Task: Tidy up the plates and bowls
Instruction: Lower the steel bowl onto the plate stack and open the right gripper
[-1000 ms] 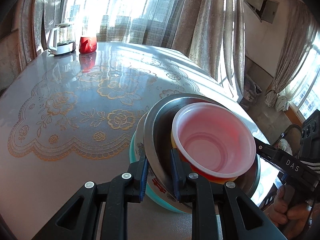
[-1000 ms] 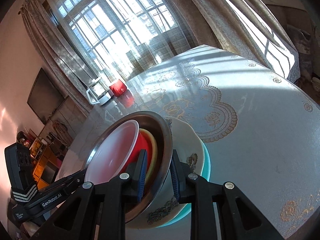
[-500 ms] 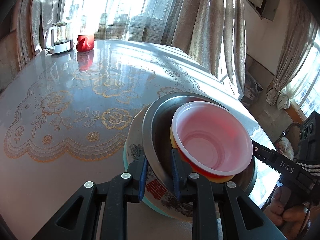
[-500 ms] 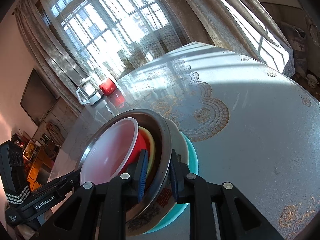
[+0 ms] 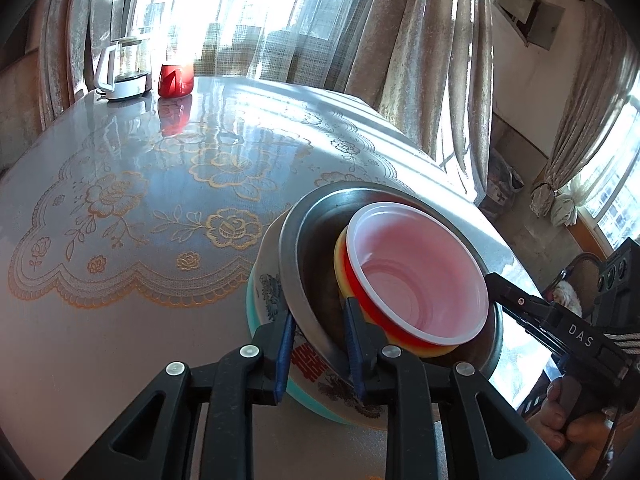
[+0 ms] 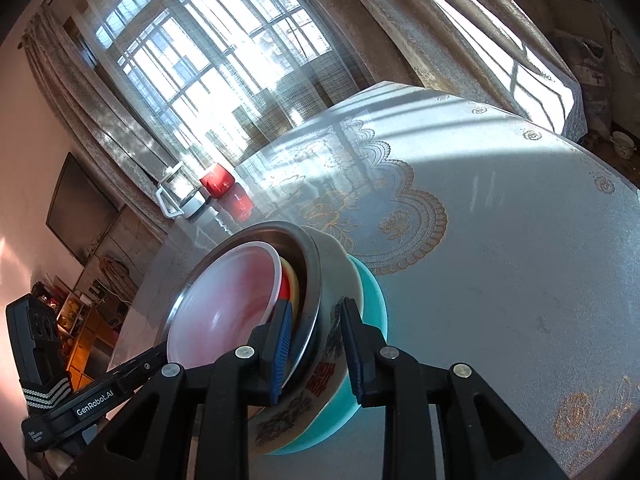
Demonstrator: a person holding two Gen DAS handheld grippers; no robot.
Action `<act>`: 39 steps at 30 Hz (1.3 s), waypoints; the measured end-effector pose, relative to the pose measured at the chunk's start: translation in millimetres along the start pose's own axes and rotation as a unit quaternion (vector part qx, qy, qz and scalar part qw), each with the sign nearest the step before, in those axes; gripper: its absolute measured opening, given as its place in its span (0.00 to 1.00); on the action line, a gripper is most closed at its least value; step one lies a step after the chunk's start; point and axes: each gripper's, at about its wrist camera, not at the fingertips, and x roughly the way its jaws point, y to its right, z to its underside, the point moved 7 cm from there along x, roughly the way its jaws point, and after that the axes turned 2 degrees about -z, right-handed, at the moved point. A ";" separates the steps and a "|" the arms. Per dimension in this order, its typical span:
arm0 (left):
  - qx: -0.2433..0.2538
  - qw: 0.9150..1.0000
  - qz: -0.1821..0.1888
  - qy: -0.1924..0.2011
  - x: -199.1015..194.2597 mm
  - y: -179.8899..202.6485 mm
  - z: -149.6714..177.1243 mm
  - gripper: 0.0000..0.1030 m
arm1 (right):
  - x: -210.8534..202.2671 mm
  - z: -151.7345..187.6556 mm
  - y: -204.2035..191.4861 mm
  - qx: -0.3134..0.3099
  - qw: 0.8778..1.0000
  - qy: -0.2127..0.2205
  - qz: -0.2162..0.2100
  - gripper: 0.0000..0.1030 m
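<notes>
A nested stack sits near the table's edge: a teal bowl (image 5: 262, 322) at the bottom, then a patterned white ceramic bowl (image 5: 269, 280), a steel bowl (image 5: 316, 236), a yellow bowl (image 5: 341, 258) and a red plastic bowl (image 5: 416, 276) with a pale inside. My left gripper (image 5: 320, 344) straddles the ceramic and steel rims on the near side, and its jaws are opening. From the opposite side my right gripper (image 6: 316, 348) straddles the same rims of the steel bowl (image 6: 310, 276) and ceramic bowl (image 6: 336, 276), jaws opening too. The pads look eased off the walls.
A glass kettle (image 5: 126, 66) and a red cup (image 5: 175, 79) stand at the table's far end by the curtained window. The lace-patterned tablecloth (image 5: 132, 200) spreads left of the stack. A person's hand (image 5: 568, 420) holds the right gripper's handle past the table's edge.
Both grippers' jaws have widened a little around the rims. The stack has dropped slightly, showing more of the ceramic bowl's side. Neither hand has shifted much.
</notes>
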 end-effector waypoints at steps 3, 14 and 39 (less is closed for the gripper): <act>0.000 1.000 -0.001 0.006 -4.1 -0.2 0.9 0.24 | -3.3 1.2 -0.7 -0.001 1.000 0.003 -0.002 0.25; 0.009 1.000 -0.004 0.012 -9.0 3.2 3.1 0.25 | -1.4 5.6 -4.0 -0.009 1.000 0.004 0.004 0.19; 0.017 1.000 -0.009 0.024 -22.6 6.4 9.7 0.26 | -2.9 11.1 -7.4 -0.021 1.000 -0.002 0.011 0.19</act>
